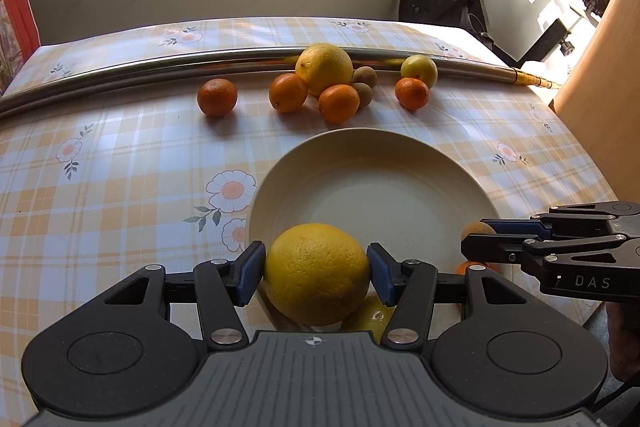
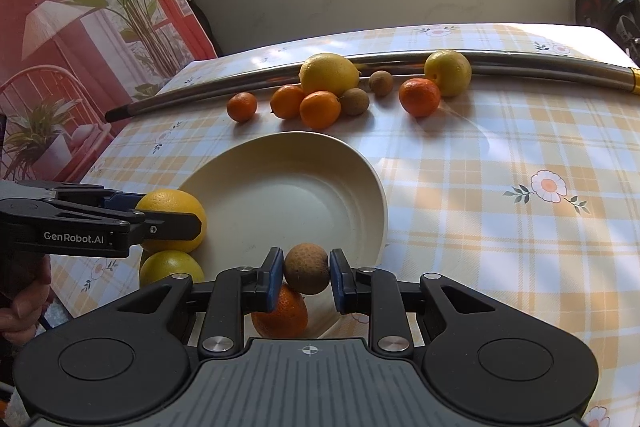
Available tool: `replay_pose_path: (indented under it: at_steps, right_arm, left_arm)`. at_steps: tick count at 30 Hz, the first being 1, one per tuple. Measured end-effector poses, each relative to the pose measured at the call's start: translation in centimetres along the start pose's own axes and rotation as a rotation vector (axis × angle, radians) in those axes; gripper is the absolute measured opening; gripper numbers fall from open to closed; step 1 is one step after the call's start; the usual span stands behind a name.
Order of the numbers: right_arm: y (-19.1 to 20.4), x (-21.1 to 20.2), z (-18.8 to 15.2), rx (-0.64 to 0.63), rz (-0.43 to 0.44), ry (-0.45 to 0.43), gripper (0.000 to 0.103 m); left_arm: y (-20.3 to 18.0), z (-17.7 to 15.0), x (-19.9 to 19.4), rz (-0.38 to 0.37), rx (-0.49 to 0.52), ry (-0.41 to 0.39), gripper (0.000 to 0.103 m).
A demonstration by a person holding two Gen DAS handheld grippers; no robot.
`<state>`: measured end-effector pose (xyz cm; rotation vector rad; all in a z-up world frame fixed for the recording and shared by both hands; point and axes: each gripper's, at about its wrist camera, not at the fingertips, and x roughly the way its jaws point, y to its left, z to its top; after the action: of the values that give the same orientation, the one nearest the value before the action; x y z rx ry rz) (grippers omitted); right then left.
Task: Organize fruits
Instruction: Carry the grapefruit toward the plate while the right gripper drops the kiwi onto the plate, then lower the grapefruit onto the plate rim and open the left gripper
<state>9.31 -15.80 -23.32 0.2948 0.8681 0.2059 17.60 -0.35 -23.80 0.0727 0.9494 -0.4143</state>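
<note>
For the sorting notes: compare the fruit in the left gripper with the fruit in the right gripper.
The yellow citrus in the left gripper is far bigger than the brown fruit in the right gripper. The yellow citrus has bright, pitted peel; the brown fruit looks dull and rough. Both are round, clamped between blue pads, at the near rim of the empty cream bowl.

"DAS" in pale letters on the black side of the right gripper, seen from left wrist cam. "GenRobot.AI" in white on the black side of the left gripper, seen from right wrist cam. No other text, nos. or labels legible on the fruit, bowl or bench cloth.
</note>
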Motion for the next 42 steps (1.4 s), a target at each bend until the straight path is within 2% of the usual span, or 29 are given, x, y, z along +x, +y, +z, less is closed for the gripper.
replay_pose_path:
  at_steps: [11,29,42]
  right_arm:
    - [0.0,-0.4,-0.1,0.009,-0.007,0.006,0.023]
    - [-0.3,-0.7,-0.1,0.017,-0.027,-0.003,0.025]
    - [-1.2,-1.8,0.5,0.039,-0.036,-0.072,0.026]
  left_arm:
    - [-0.1,-0.7,-0.6,-0.015,-0.006,0.017,0.058]
    - [0.2,-0.3,-1.9,-0.014,-0.026,-0.026,0.058]
    - [1.4,1.3,-4.1,0.003,-0.083,-0.127,0.058]
